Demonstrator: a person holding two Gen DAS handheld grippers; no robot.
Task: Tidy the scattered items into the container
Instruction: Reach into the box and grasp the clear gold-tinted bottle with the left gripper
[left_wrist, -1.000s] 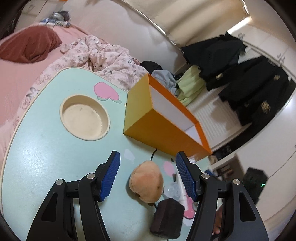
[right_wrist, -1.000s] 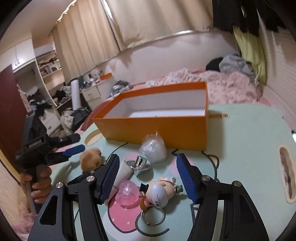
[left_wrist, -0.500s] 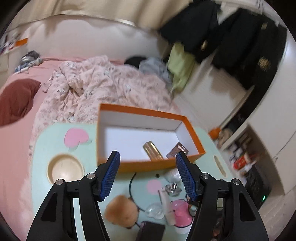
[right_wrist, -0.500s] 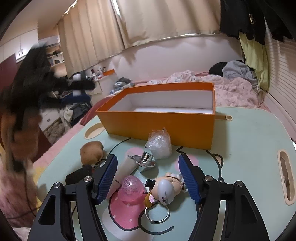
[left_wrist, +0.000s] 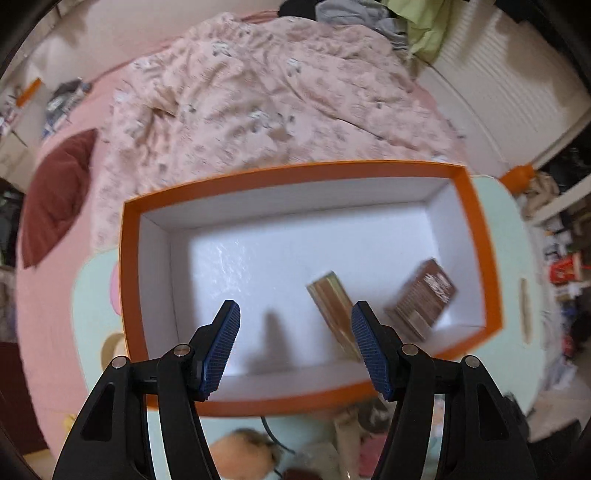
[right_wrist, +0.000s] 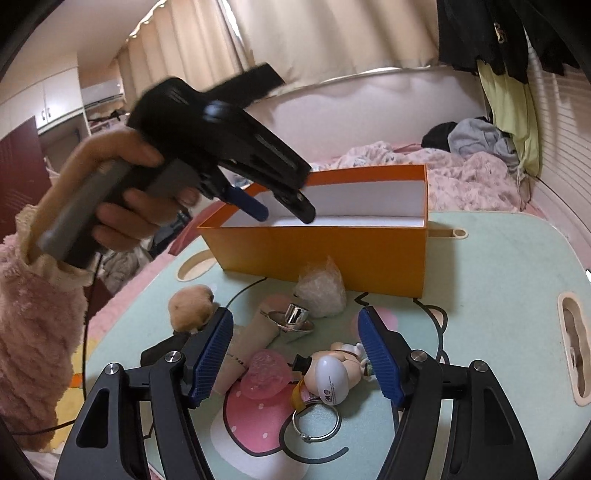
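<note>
Right gripper (right_wrist: 295, 354) jaws open, empty, keychain (right_wrist: 328, 376) on the bench between them. Left gripper (left_wrist: 295, 343) jaws open, empty, over the box (left_wrist: 480, 236); two items lie inside. Likely next: close on keychain, carry to box.

A home bedroom is shown. A bed (left_wrist: 122, 122) covered by a rumpled pink floral quilt (left_wrist: 266, 92) and a dark red pillow (left_wrist: 55, 195) is seen, with long beige curtains (right_wrist: 314, 40) behind it. Dark clothes (right_wrist: 491, 33) are hung on the wall, and a cartoon-printed lap table (right_wrist: 498, 280) is set beside the bed.
</note>
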